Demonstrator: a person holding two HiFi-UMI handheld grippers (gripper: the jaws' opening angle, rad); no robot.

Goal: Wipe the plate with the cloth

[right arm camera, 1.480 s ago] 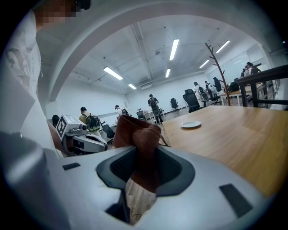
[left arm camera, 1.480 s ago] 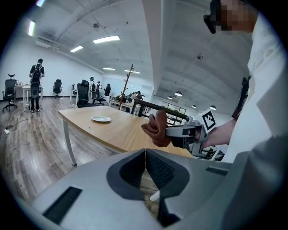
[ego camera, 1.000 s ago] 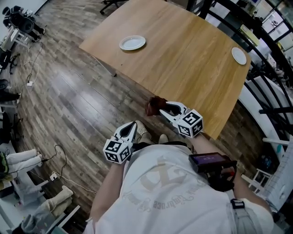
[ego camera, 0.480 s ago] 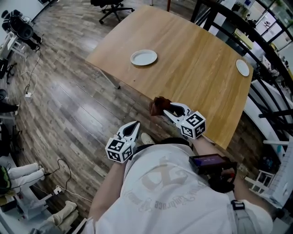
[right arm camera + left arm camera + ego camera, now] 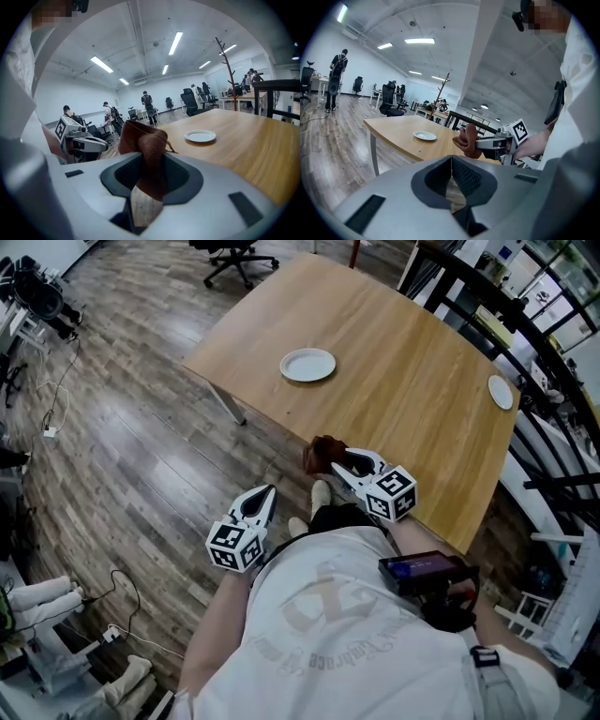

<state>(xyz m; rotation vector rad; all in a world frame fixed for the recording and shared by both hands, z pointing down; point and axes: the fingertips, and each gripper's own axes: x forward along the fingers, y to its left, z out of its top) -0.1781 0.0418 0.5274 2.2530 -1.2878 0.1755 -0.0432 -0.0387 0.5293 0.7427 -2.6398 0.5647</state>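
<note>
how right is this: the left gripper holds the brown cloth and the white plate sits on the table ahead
Not quite: the right gripper holds the brown cloth, as the right gripper view shows; the left gripper is shut on nothing. The white plate sits on the table ahead.

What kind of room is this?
Probably a big open office or lab: it has rolling office chairs, long ceiling strip lights and a large wooden table on a wood floor.
</note>
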